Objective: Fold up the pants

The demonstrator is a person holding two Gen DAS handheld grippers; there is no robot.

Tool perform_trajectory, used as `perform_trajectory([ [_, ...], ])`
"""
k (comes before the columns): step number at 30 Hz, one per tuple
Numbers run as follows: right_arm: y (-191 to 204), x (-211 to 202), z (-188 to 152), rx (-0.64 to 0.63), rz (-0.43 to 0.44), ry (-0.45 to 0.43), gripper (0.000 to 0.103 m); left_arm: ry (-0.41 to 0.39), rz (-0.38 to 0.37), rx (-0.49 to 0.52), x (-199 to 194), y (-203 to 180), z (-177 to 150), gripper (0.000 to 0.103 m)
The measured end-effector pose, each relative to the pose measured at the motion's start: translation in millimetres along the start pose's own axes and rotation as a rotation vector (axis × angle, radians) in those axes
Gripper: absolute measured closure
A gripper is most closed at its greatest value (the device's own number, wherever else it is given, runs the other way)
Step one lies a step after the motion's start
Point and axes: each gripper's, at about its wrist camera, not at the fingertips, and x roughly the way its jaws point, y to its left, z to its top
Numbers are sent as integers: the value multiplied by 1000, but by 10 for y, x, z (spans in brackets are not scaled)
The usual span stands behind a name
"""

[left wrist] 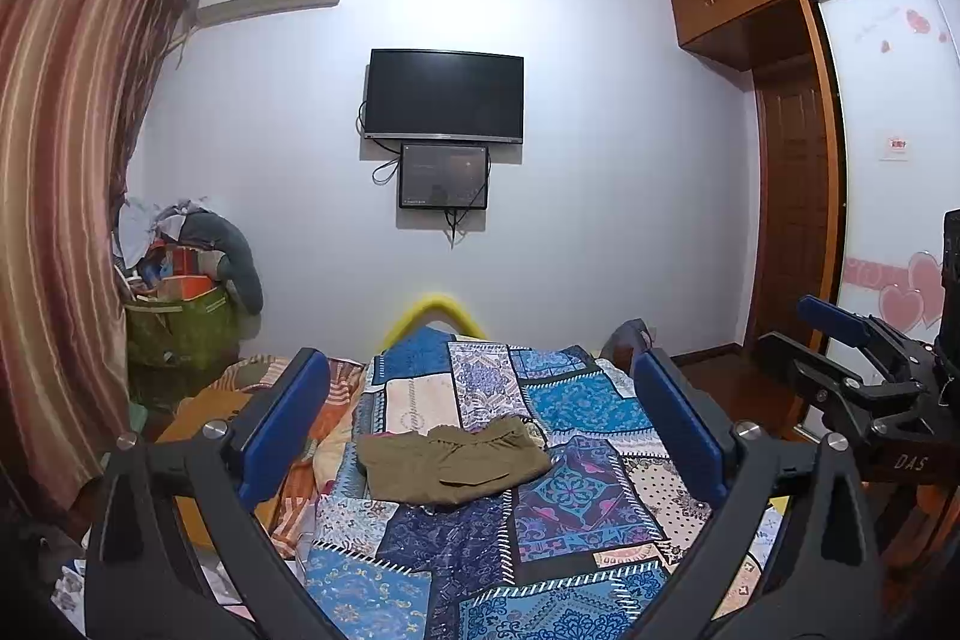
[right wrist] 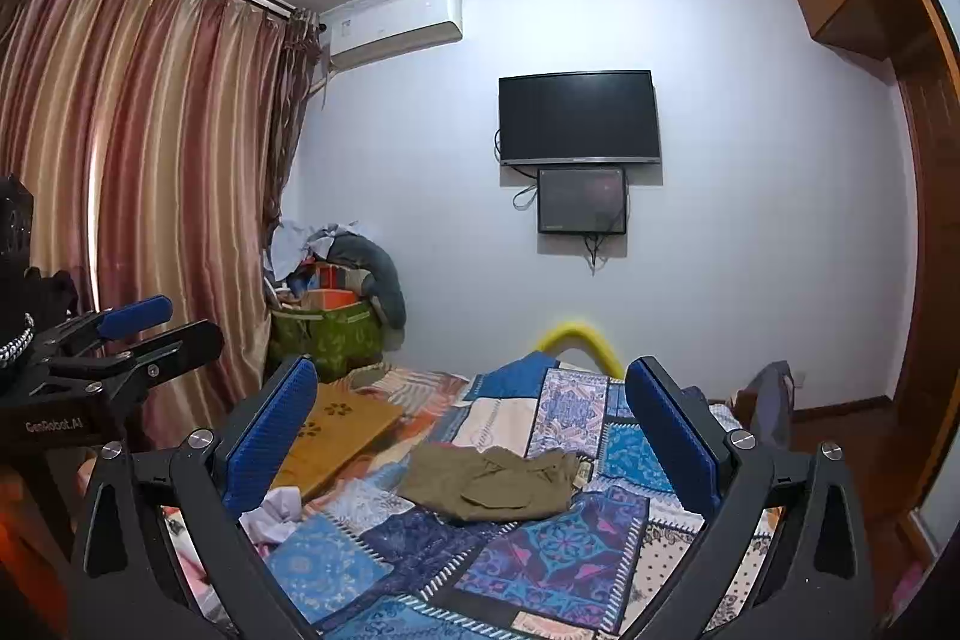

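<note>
Olive-brown pants (left wrist: 451, 465) lie folded in a compact rectangle on the blue patchwork bedspread (left wrist: 576, 514); they also show in the right wrist view (right wrist: 489, 481). My left gripper (left wrist: 480, 415) is open and empty, held above and in front of the pants, which show between its blue pads. My right gripper (right wrist: 471, 427) is open and empty, also held back from the pants. Each gripper shows at the edge of the other's view: the right one (left wrist: 840, 340) and the left one (right wrist: 144, 328).
An orange board (right wrist: 336, 430) and a crumpled white cloth (right wrist: 273, 514) lie on the bed's left side. A green bag piled with clothes (right wrist: 327, 328) stands by the striped curtain (right wrist: 150, 160). A wall TV (left wrist: 444, 95), a yellow bed rail (left wrist: 435, 313) and a wooden wardrobe (left wrist: 792, 220) are beyond.
</note>
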Motion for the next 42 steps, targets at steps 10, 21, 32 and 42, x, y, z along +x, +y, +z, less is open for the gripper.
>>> perform_trajectory([
  [10, -15, -13, -21, 5, 2, 14, 1, 17, 8, 4, 52, -22, -57, 0],
  [21, -53, -34, -22, 17, 1, 25, 1, 27, 3, 8, 102, -23, -67, 0],
  [32, -69, -29, -30, 26, 4, 36, 1, 46, -2, 8, 182, -42, -110, 0],
  [42, -67, -29, -37, 25, 1, 36, 0, 51, -18, 25, 189, -90, -136, 0],
])
